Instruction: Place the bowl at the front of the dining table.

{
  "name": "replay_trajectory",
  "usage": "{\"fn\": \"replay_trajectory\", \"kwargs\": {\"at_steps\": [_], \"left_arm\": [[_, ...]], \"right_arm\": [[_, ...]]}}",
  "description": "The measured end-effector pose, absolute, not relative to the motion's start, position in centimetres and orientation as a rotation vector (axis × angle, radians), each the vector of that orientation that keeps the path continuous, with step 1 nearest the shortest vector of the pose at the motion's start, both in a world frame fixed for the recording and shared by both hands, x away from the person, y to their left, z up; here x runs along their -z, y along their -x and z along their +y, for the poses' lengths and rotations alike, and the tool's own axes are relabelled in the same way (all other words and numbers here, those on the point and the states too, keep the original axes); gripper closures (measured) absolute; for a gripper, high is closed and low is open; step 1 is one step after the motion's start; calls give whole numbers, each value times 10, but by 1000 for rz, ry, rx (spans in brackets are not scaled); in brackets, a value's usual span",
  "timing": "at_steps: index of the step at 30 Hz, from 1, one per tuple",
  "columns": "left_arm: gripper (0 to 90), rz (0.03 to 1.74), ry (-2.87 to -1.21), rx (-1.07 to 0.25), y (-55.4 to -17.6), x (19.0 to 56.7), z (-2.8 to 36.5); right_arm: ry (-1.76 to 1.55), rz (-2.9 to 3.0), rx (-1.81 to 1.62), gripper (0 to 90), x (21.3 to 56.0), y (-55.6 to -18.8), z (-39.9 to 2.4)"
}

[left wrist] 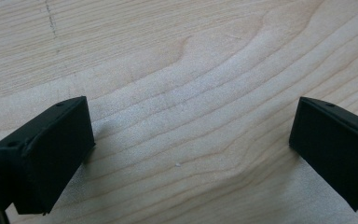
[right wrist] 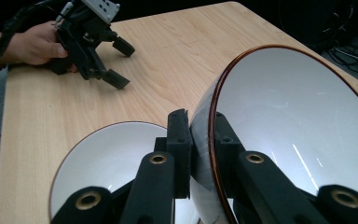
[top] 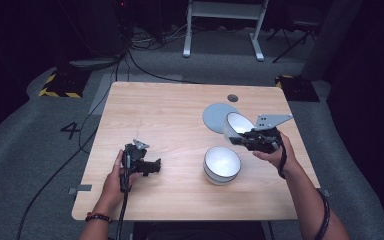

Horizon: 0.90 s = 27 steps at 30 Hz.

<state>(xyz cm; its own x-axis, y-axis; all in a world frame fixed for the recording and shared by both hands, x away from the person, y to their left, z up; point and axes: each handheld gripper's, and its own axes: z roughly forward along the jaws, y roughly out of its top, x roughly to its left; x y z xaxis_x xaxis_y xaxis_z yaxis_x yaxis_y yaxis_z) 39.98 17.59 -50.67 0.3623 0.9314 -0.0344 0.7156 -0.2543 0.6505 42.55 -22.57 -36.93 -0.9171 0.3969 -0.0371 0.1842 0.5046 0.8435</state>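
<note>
A tilted bowl (top: 235, 126) is clamped by its rim in the right gripper (top: 241, 139), above a second bowl (top: 222, 164) near the bench's (top: 160, 110) right edge. The left gripper (top: 155, 166) is held over bare wood near the left edge, jaws wide apart and empty.

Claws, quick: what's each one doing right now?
Left claw: open, empty, over bare table.
Right claw: closed on the rim of the tilted bowl, above the second bowl.
</note>
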Motion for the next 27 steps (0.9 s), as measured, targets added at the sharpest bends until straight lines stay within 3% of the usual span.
{"fn": "replay_trajectory", "kwargs": {"at_steps": [27], "left_arm": [[0,1421,-2050,-485,-400,507,176]], "right_arm": [[-576,2487,-1298,815,373,-467,-222]]}}
